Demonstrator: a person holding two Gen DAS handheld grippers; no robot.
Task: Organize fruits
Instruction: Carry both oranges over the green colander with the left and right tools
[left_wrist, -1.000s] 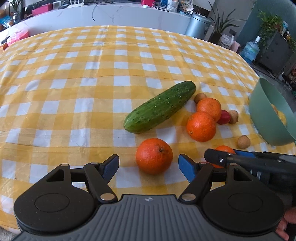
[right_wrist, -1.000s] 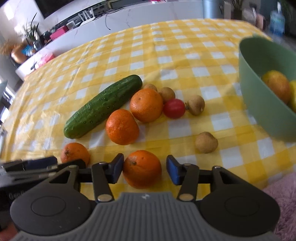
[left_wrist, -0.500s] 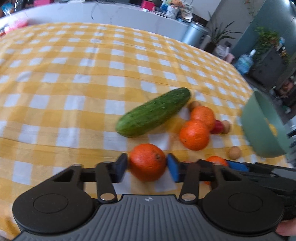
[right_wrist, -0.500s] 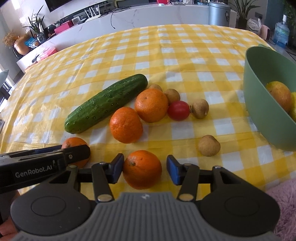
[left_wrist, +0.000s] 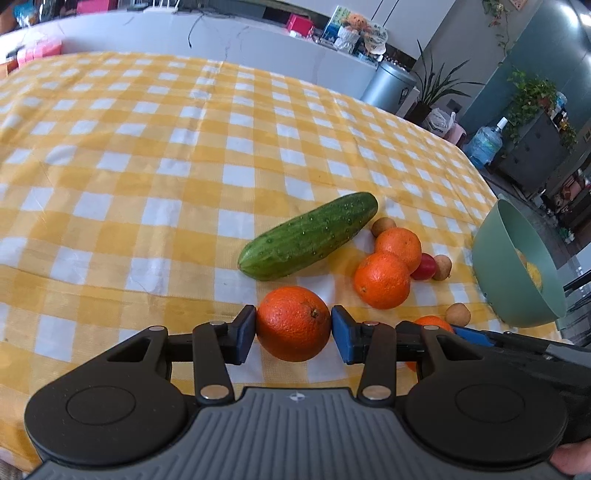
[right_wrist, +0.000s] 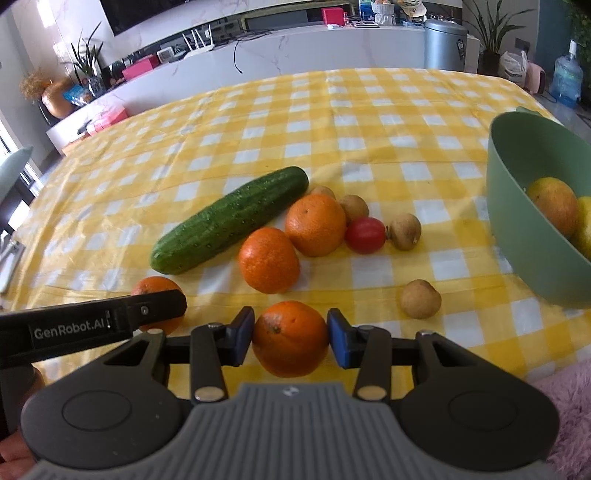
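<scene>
My left gripper (left_wrist: 293, 332) is shut on an orange (left_wrist: 291, 317), both blue pads pressed on its sides just above the checked cloth. My right gripper (right_wrist: 291, 336) has a second orange (right_wrist: 290, 347) between its pads; its jaws are closing and the pads touch the peel. That orange (left_wrist: 430, 321) peeks out behind the right gripper's finger in the left wrist view. In the right wrist view the left gripper's finger (right_wrist: 92, 325) crosses in front of the left orange (right_wrist: 157, 286). A green bowl (right_wrist: 517, 236) at the right holds yellow-orange fruit.
On the cloth beyond the grippers lie a cucumber (right_wrist: 229, 219), two more oranges (right_wrist: 269, 260) (right_wrist: 316, 225), a cherry tomato (right_wrist: 365, 235) and several small brown fruits (right_wrist: 420, 299). A pink fluffy fabric (right_wrist: 569, 406) covers the near right corner.
The left jaws went from wide open around the orange to shut on it. The right jaws narrowed until the pads met their orange. Both views tipped up slightly.
</scene>
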